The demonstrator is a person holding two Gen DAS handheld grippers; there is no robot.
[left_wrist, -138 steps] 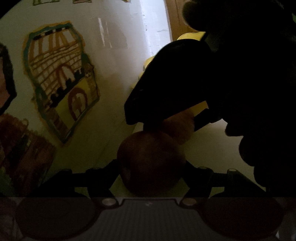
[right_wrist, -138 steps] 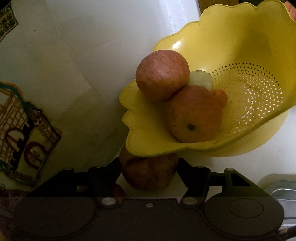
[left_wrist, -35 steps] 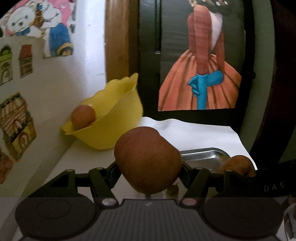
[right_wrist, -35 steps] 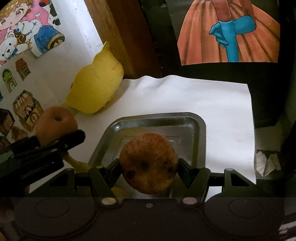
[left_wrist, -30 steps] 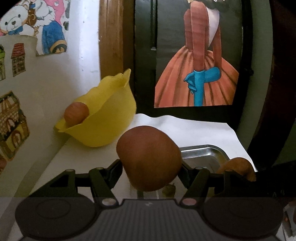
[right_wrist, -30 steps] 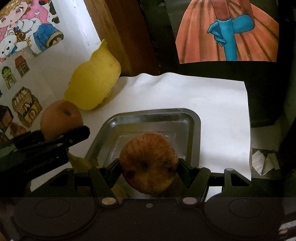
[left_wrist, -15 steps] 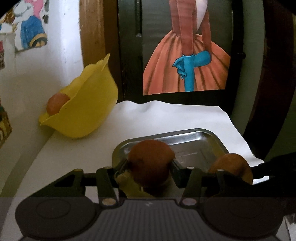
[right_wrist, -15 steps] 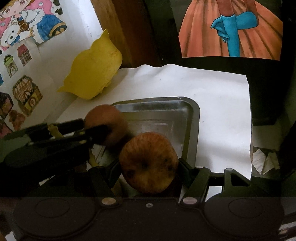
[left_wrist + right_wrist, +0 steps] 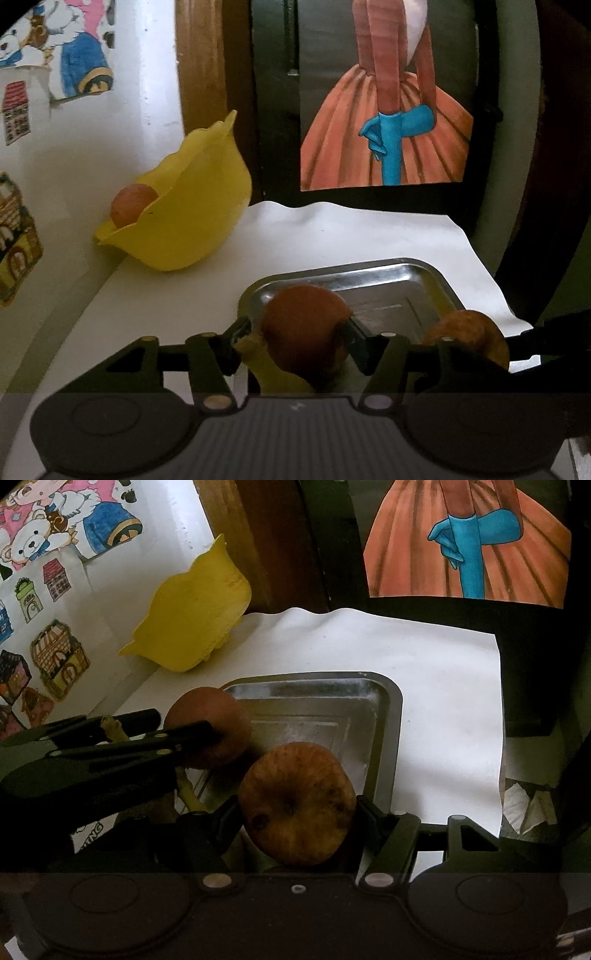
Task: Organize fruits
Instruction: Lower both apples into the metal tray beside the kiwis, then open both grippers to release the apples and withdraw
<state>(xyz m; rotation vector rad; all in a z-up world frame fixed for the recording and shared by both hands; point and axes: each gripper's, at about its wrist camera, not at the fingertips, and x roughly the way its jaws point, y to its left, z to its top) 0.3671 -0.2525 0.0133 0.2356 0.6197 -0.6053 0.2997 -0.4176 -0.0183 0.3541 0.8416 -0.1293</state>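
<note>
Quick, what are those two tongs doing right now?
Left tongs: closed on a reddish apple.
Right tongs: closed on a brownish apple.

The scalloped yellow plastic colander [image 9: 192,206] hides all but the top of an orange-brown fruit [image 9: 131,205], while the square metal tray [image 9: 384,716] has its near corners covered by both claws' fruit.

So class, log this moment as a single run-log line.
left gripper: shut on reddish apple | right gripper: shut on brown-spotted apple | both over metal tray | yellow colander: one fruit left
</note>
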